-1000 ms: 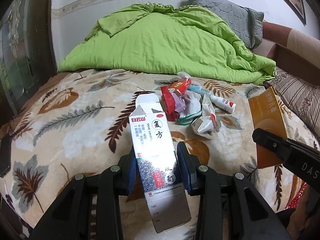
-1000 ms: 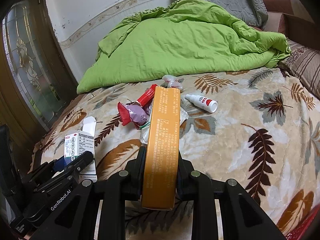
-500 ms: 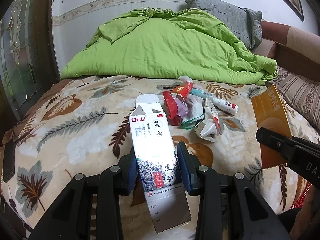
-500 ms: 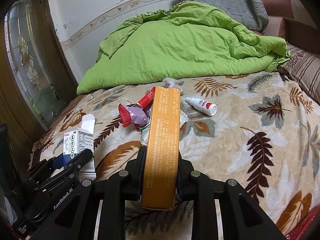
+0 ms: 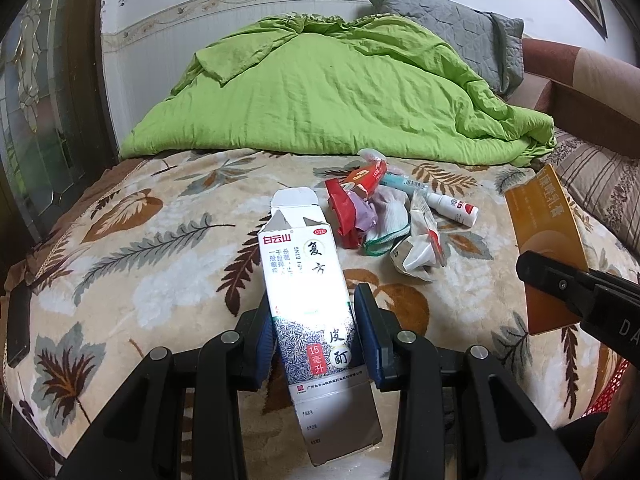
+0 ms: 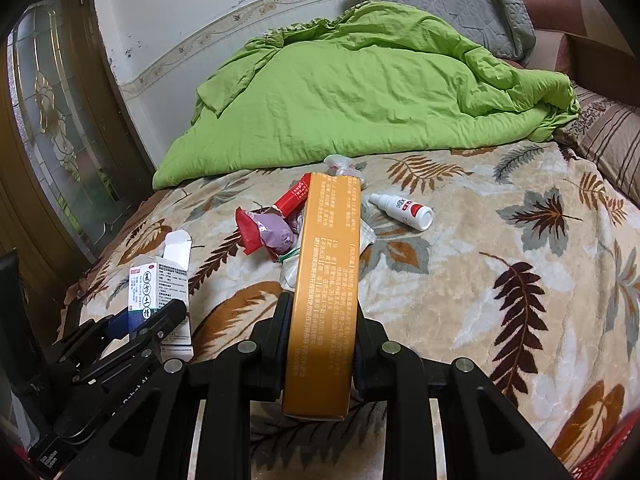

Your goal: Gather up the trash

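Note:
My left gripper (image 5: 314, 312) is shut on a white medicine box (image 5: 304, 280) with an open top flap, held above the leaf-patterned blanket (image 5: 140, 272). My right gripper (image 6: 322, 312) is shut on a tall orange box (image 6: 326, 260), seen edge-on. Each wrist view shows the other side too: the orange box (image 5: 544, 232) at the right, the white box (image 6: 160, 280) at the lower left. A trash pile lies mid-bed beyond both grippers: a red wrapper (image 5: 344, 208), a red tube box (image 5: 366, 174), crumpled white packaging (image 5: 416, 252) and a white spray bottle (image 6: 404, 210).
A green quilt (image 5: 340, 92) is heaped at the back of the bed, with a grey pillow (image 5: 460, 36) behind it. A striped pillow (image 5: 600, 188) lies at the right. Red mesh (image 5: 608, 396) shows at the lower right. A glass-panelled door (image 6: 60, 140) stands at the left.
Both grippers keep their boxes in the same grip. The views have tilted up only slightly, and nothing on the bed has moved.

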`<action>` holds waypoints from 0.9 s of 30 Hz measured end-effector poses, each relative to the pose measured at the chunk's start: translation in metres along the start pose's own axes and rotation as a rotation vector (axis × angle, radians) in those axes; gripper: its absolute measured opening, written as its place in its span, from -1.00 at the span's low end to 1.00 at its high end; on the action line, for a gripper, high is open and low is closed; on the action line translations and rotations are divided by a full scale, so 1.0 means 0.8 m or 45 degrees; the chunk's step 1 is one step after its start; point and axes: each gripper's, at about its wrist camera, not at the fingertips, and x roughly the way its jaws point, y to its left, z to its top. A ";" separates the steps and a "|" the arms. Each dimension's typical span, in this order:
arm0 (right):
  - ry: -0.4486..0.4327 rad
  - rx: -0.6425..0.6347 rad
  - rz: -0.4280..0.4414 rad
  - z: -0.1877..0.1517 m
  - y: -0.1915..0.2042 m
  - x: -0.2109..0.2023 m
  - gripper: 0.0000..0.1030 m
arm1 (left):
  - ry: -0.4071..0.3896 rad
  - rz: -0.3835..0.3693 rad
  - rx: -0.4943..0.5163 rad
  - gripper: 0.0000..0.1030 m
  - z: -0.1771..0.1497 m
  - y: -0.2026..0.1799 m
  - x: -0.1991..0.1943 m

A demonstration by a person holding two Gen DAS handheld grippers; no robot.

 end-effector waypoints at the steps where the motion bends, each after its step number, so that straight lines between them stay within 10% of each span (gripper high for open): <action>1: 0.000 0.000 -0.001 0.000 0.000 0.000 -0.47 | 0.000 0.001 0.002 -0.30 -0.001 -0.001 0.000; 27: 0.007 0.008 0.003 -0.004 -0.002 0.003 -0.47 | 0.006 0.004 0.000 -0.30 0.000 -0.004 0.001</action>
